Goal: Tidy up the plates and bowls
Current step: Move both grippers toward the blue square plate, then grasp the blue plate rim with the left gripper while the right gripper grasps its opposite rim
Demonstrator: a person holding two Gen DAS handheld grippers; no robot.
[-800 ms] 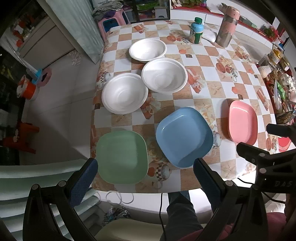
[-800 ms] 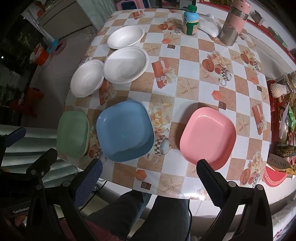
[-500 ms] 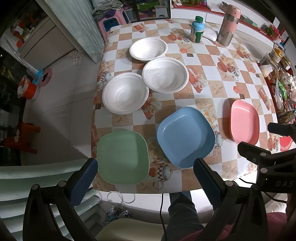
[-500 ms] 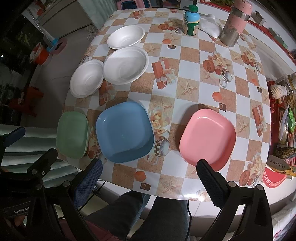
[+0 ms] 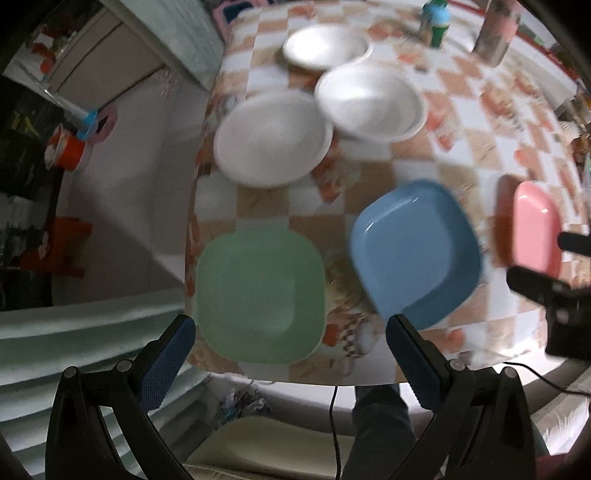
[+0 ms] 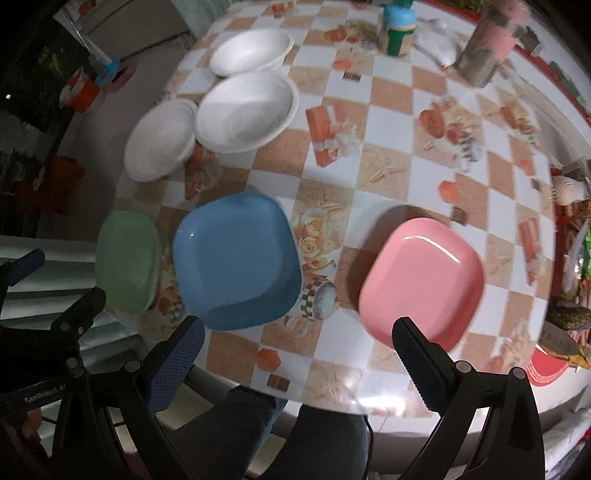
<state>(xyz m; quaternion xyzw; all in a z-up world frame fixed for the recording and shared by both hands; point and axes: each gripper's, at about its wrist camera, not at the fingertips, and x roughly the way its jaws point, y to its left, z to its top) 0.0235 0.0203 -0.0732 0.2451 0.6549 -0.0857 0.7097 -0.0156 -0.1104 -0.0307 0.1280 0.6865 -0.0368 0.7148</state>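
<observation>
Three square plates lie in a row along the near edge of the checked table: green (image 5: 258,299), blue (image 5: 413,251) and pink (image 5: 535,229). Behind them stand three white bowls (image 5: 271,138), (image 5: 369,107), (image 5: 327,48). My left gripper (image 5: 288,326) hangs open above the green plate's near edge, holding nothing. My right gripper (image 6: 297,328) is open and empty over the table's front edge, between the blue plate (image 6: 236,258) and the pink plate (image 6: 421,284). The green plate (image 6: 127,262) shows at the left of the right wrist view.
A green-capped bottle (image 6: 399,29) and a pink-topped steel flask (image 6: 487,48) stand at the far side of the table. Clutter lines the right edge (image 6: 569,314). A person's legs (image 6: 266,424) are below the front edge. Floor and stools lie left.
Both grippers have dropped closer to the table and moved forward, so the plates look larger and the pictures blur. Both stay open, and no dish has moved.
</observation>
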